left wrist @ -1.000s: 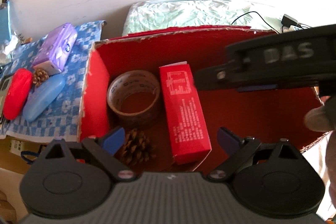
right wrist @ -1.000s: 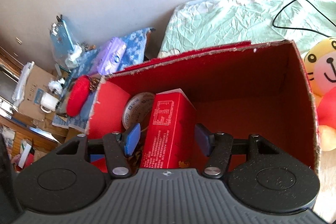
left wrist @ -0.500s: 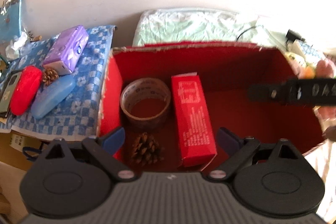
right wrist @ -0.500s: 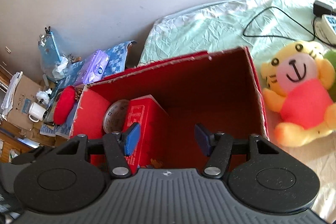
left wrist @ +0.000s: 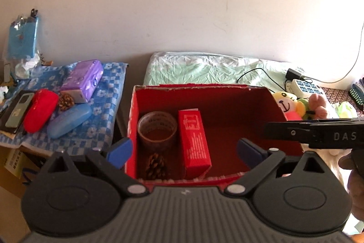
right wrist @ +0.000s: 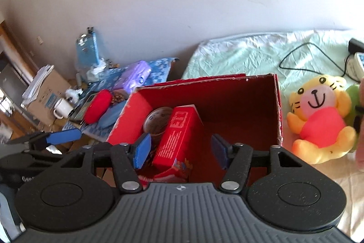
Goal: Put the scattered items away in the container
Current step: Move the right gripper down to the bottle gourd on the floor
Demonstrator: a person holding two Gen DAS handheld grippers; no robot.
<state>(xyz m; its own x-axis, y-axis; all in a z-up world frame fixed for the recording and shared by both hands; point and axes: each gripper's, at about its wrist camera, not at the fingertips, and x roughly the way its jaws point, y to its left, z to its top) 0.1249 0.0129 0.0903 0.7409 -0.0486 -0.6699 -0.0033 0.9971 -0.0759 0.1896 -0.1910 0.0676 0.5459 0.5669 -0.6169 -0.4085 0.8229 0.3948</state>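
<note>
Both grippers, left (left wrist: 183,150) and right (right wrist: 180,149), hang spread apart and empty above the red box (left wrist: 261,115). Inside, along its left wall, sit a tape roll (left wrist: 157,129), pine cone (left wrist: 156,166) and red carton (left wrist: 194,142).

Red cardboard box (left wrist: 134,120), open-topped with frayed rims, stands on the bed. Inside, along its left side: a roll of brown tape (left wrist: 157,129) lying flat at the back, a pine cone (left wrist: 157,165) in front of it, and a red carton (left wrist: 193,142) lying lengthwise just right of both. On the blue checked cloth (left wrist: 107,106) left of the box: purple tissue pack (left wrist: 83,81), red case (left wrist: 41,109), blue case (left wrist: 69,121), second pine cone (left wrist: 66,101).
</note>
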